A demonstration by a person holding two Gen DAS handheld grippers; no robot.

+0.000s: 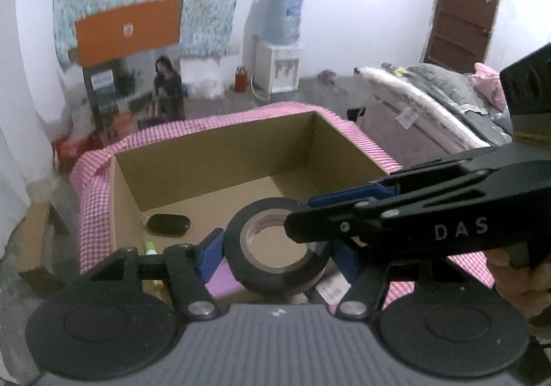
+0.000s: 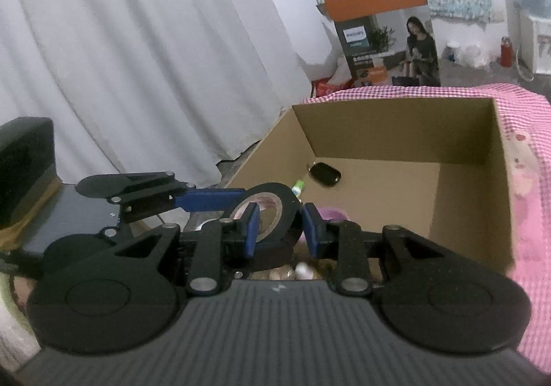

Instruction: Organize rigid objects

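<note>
black tape roll handed between claws above the open cardboard box

the black ring-shaped tape roll (image 1: 277,246), rigid, light and smooth-sided, is clamped across its outer rim by the left claw (image 1: 275,253); the right claw (image 2: 280,229) is closed on its wall, above the brown cardboard box (image 2: 396,131).

Both claws (left (image 1: 275,248), right (image 2: 280,227)) clamped
</note>
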